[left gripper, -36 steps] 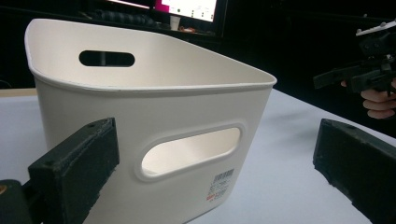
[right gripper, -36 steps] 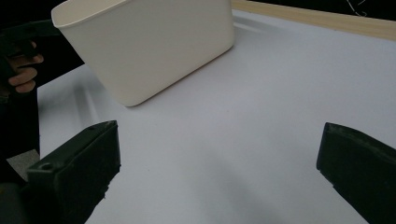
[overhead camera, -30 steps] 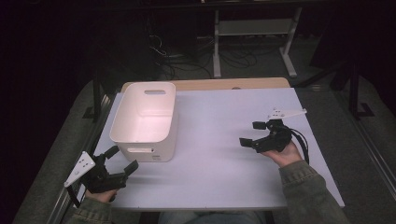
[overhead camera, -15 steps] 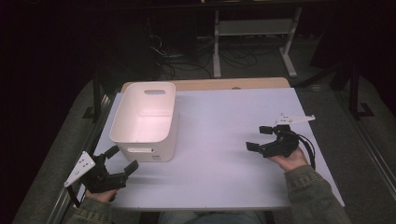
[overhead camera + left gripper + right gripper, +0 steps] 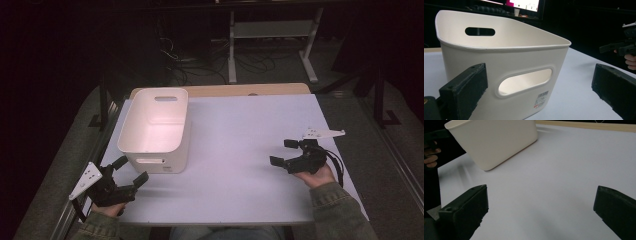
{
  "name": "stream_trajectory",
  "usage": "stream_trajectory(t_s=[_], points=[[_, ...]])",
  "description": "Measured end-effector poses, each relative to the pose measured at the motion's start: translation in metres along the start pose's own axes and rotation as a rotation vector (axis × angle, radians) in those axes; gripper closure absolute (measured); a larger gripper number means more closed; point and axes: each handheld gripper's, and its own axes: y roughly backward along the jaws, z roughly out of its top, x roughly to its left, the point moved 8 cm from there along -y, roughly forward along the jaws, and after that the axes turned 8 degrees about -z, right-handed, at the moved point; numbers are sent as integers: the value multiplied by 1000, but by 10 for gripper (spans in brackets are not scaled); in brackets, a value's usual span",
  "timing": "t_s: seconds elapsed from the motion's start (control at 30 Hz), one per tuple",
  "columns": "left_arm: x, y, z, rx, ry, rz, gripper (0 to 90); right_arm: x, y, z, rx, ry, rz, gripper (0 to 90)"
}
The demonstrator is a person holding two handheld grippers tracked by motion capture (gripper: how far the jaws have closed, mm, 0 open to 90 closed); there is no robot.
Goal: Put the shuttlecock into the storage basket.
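White bin (image 5: 156,131) stands on the table's (image 5: 240,150) left half in the high view, left gripper (image 5: 131,172) just before it, right gripper (image 5: 286,152) well apart. Left gripper view: jaws wide, facing the bin's handle slot (image 5: 525,81). Right gripper view: jaws wide over bare table.

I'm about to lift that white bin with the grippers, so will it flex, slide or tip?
The white bin looks like thin moulded plastic and empty, so probably light and fairly stiff. Its smooth base on the smooth table may slide if nudged. The wide base suggests it won't tip easily.
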Motion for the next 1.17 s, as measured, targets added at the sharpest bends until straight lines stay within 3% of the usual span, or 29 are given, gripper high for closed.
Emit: stream_trajectory(t_s=[0.33,0.7,1.17], points=[[0,-1,0,0,-1,-5,0,-3,9,-10,-14,-5,-13,0],[0,-1,0,-3,6,-4,0,-12,20,-18,-56,-13,-59,0],[1,-2,0,-6,9,-5,0,-30,36,-27,-100,-61,-133,0]])
